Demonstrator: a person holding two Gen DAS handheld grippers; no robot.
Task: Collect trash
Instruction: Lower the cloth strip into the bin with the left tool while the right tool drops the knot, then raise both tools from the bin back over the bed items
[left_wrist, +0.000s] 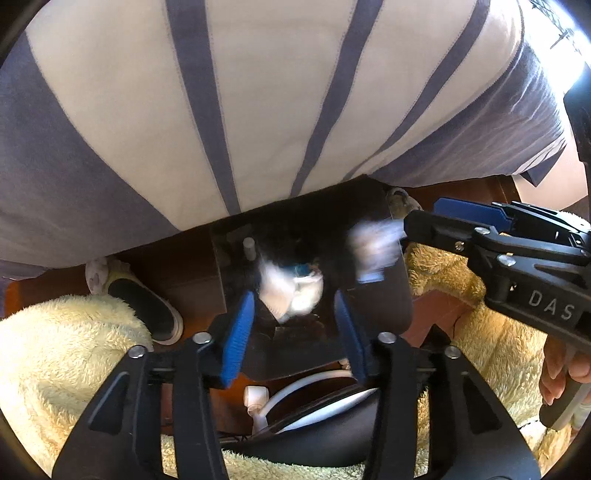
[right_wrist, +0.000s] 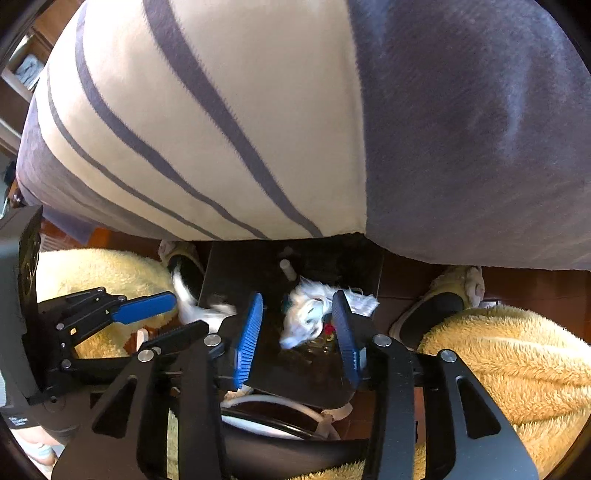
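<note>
1. Left wrist view: the left gripper (left_wrist: 293, 321) stands with jaws apart, nothing pinched; crumpled white tissue paper (left_wrist: 291, 291) lies beyond them in a dark bin (left_wrist: 391, 295). It looks light, soft and crushable.
2. Right wrist view: the right gripper (right_wrist: 299, 328) is parted too; another white tissue wad (right_wrist: 314, 314) is between its fingers, untouched. Pinch any bulky fold.

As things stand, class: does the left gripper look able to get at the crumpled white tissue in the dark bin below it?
Probably yes. The left gripper hangs open directly over the crumpled white tissue in the dark bin, with nothing between them.
</note>
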